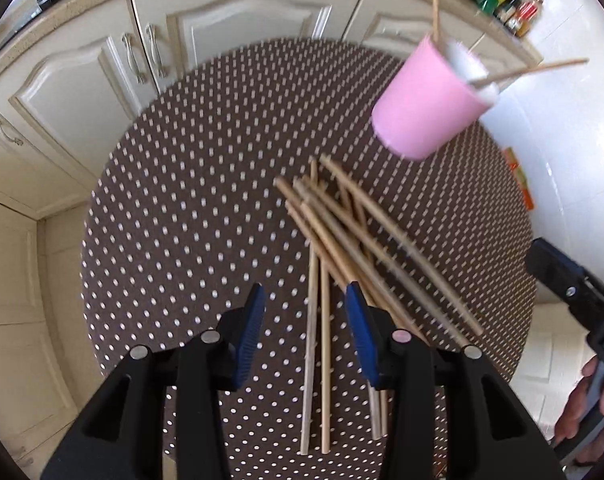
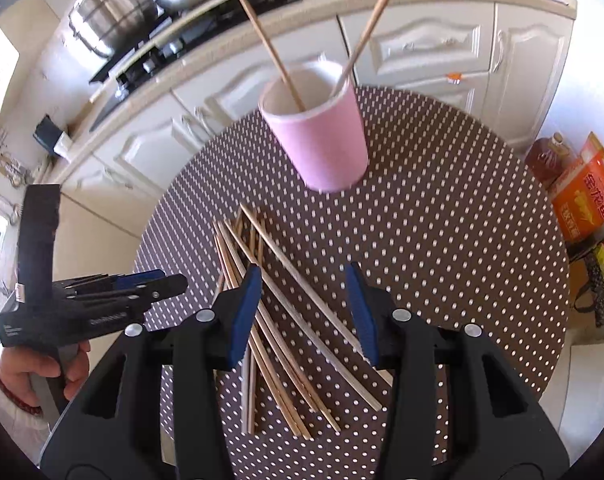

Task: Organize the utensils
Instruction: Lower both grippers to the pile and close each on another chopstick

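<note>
Left wrist view: left gripper [image 1: 306,300] low in the frame, blue pads spread, gripping nothing, above the near ends of the loose chopsticks [image 1: 366,248].
Chopsticks: a crossed heap at centre on the dotted round table [image 1: 181,220].
Cup: pink cup [image 1: 430,100] at upper right, two chopsticks standing in it.
Right edge: a hand [image 1: 590,408] with the other tool.

Right wrist view: right gripper [image 2: 304,304] low at centre, pads apart and empty over the heap [image 2: 285,320].
Cup: upper centre [image 2: 322,140], beyond the heap.
Lower left: left gripper [image 2: 169,282] seen side-on, in a hand [image 2: 41,372].
</note>
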`<state>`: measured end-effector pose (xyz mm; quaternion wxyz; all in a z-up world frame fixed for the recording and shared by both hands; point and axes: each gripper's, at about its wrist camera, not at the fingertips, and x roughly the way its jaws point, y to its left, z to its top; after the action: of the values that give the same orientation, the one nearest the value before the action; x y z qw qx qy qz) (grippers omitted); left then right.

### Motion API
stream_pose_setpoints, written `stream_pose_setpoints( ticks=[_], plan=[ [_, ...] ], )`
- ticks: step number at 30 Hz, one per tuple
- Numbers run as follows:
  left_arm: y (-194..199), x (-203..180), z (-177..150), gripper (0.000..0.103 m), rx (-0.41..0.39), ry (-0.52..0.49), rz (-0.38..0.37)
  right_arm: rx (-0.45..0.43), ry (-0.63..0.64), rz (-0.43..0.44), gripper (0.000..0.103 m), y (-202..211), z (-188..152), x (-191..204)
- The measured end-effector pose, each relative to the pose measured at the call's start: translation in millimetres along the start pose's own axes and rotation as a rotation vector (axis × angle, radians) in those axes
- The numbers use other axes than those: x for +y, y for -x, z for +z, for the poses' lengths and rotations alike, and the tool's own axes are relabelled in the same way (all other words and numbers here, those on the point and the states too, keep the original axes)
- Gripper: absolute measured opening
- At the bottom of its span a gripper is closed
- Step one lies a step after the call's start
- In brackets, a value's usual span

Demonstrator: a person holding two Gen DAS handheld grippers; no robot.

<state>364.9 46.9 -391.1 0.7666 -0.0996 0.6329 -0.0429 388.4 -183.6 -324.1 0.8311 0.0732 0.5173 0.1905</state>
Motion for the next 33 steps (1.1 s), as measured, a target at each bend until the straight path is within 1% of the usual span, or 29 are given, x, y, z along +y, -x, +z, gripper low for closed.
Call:
stream_pose_setpoints(
  ticks=[4, 8, 10, 15, 17, 21, 24, 25, 26, 27, 28, 31, 33],
  plan=[
    [-22, 2, -4, 0.042, 0.051, -0.009, 0.028, 0.051, 0.012, 0.0, 0.044, -14, -5, -3],
    [-36, 2, -5, 0.042, 0.074, -0.026, 0.055, 0.087, 0.02, 0.005, 0.044, -25, -6, -7],
    [-41, 1, -4, 0.042, 0.078, -0.037, 0.079, 0.103, 0.029, 0.01, 0.044, -29, -5, -7],
    [-46, -4, -2, 0.042, 0.08, -0.068, 0.101, 0.144, 0.074, 0.011, 0.043, -43, -2, -4],
    [-47, -7, -1, 0.042, 0.084, -0.092, 0.107, 0.168, 0.104, 0.009, 0.043, -50, -1, -1],
    [-52, -19, 5, 0.042, 0.096, -0.1, 0.118, 0.22, 0.177, -0.006, 0.043, -66, 4, 10],
    [-56, -32, 7, 0.029, 0.099, -0.114, 0.117, 0.261, 0.232, -0.013, 0.043, -80, 7, 17],
    [-57, -32, 3, 0.013, 0.095, -0.139, 0.179, 0.274, 0.26, -0.021, 0.043, -85, 9, 21],
    [-56, -38, -1, 0.012, 0.089, -0.155, 0.197, 0.29, 0.283, -0.028, 0.042, -91, 10, 24],
    [-56, -38, -2, 0.012, 0.087, -0.15, 0.187, 0.31, 0.303, -0.039, 0.037, -96, 11, 27],
    [-55, -36, -1, 0.01, 0.089, -0.136, 0.178, 0.325, 0.317, -0.049, 0.035, -101, 12, 29],
    [-55, -32, 3, 0.007, 0.101, -0.088, 0.156, 0.362, 0.36, -0.082, 0.035, -114, 15, 34],
    [-55, -31, 4, 0.007, 0.106, -0.076, 0.147, 0.391, 0.38, -0.09, 0.034, -122, 18, 38]
  ],
)
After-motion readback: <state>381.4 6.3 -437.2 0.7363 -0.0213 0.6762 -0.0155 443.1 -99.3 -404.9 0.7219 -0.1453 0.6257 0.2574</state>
